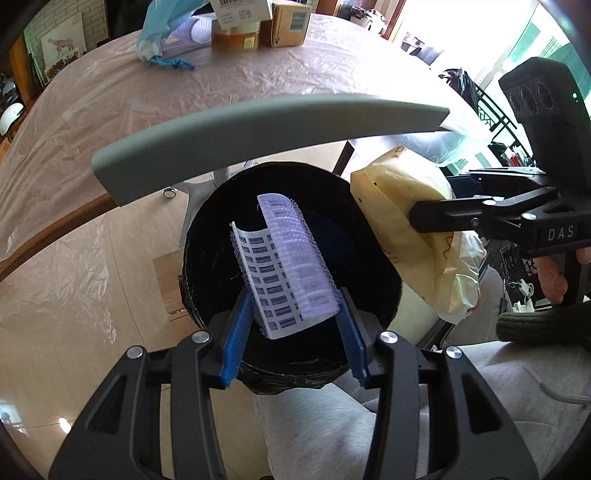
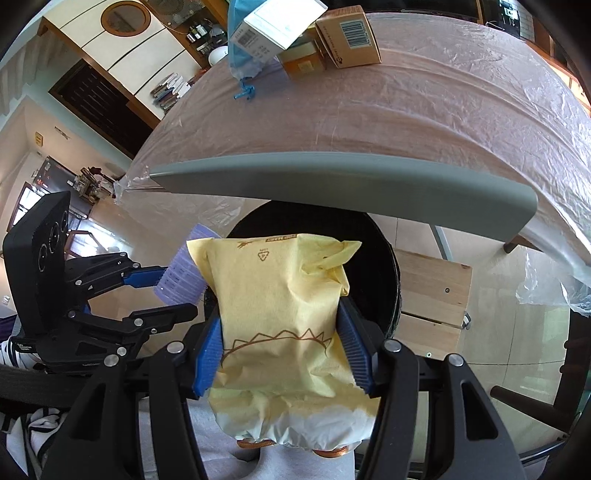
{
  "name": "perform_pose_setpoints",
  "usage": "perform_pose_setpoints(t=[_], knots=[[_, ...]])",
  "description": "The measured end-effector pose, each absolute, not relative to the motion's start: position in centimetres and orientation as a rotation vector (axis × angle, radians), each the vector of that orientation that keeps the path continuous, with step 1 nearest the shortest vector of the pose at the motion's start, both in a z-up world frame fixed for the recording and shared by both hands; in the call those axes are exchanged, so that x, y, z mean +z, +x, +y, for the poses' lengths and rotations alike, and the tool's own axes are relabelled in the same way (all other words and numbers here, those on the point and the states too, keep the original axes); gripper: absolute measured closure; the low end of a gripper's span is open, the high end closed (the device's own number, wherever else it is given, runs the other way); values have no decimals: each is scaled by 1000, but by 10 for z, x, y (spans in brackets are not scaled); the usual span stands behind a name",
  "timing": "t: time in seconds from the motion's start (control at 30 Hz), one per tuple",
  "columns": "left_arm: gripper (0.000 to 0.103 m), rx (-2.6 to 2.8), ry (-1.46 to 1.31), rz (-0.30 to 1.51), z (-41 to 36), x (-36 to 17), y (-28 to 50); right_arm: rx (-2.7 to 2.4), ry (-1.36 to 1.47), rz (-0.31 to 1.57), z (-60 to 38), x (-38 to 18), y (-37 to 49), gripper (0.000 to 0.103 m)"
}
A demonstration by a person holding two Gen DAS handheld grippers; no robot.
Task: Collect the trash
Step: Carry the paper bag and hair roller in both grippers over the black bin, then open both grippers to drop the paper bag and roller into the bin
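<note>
Paper sheet [image 1: 284, 262] in left gripper [image 1: 295, 314] jaws and yellow bag [image 2: 280, 317] in right gripper [image 2: 282, 350] jaws hang above black bin [image 1: 369, 236], centre frame; release pending.

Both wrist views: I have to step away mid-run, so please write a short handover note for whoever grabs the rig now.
Left tongs: shut on the curled label sheet, held right over the open mouth of the black bin.
Right tongs: shut on the yellow paper bag, also above the bin, at its rim.
Done: both pieces picked up and carried to the bin beside the table.
Left: open both tongs to drop them in. A blue plastic bag and some boxes sit at the far end of the table; whether they count as trash I cannot tell.
</note>
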State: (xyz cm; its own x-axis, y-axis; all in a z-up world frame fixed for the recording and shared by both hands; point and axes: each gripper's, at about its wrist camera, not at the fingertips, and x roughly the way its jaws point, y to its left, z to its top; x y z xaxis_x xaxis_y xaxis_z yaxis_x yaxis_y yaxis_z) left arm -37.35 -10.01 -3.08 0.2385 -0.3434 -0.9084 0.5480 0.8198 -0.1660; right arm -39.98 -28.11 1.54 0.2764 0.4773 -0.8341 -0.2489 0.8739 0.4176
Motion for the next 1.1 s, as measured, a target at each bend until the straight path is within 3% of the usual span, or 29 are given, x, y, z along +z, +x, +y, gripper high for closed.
perform_pose_setpoints(t=[1.1], knots=[[56, -606, 300, 1240, -119, -69, -350, 421, 177, 1259, -262, -20, -379, 47]])
